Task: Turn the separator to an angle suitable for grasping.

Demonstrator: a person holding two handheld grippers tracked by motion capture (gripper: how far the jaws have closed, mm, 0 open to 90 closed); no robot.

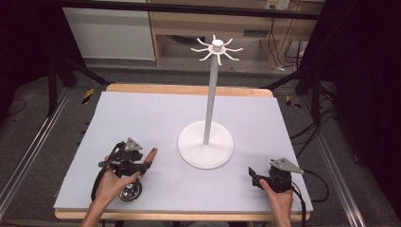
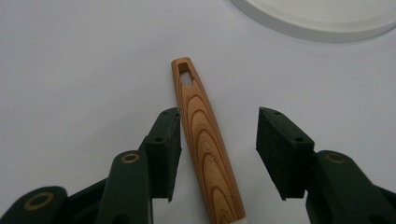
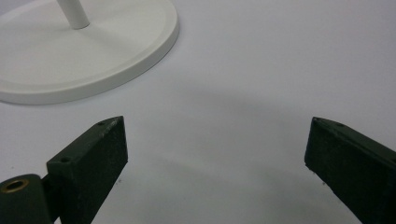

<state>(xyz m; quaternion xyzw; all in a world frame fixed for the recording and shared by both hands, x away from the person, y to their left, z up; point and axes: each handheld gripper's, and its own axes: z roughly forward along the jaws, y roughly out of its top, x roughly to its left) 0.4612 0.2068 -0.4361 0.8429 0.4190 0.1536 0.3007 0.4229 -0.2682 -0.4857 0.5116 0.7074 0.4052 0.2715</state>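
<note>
A ladle lies on the mat at the front left, its wooden handle point(image 1: 150, 155) pointing toward the stand and its shiny metal bowl point(image 1: 130, 191) near the front edge. In the left gripper view the handle point(image 2: 205, 140) runs between the jaws of my left gripper point(image 2: 218, 112). The left pad point(image 2: 166, 149) sits right beside the wood, while the right pad stands clearly apart. From above, my left gripper point(image 1: 144, 161) sits low over the handle. My right gripper point(image 1: 253, 176) rests at the front right, and its wide-open jaws point(image 3: 215, 122) have nothing between them.
A white stand rises mid-table from a round base point(image 1: 205, 144), with a tall pole and a ring of hooks point(image 1: 217, 47) at its top. Its base also appears in both gripper views point(image 2: 317, 18) point(image 3: 93, 60). The pale mat point(image 1: 142, 118) covers the table.
</note>
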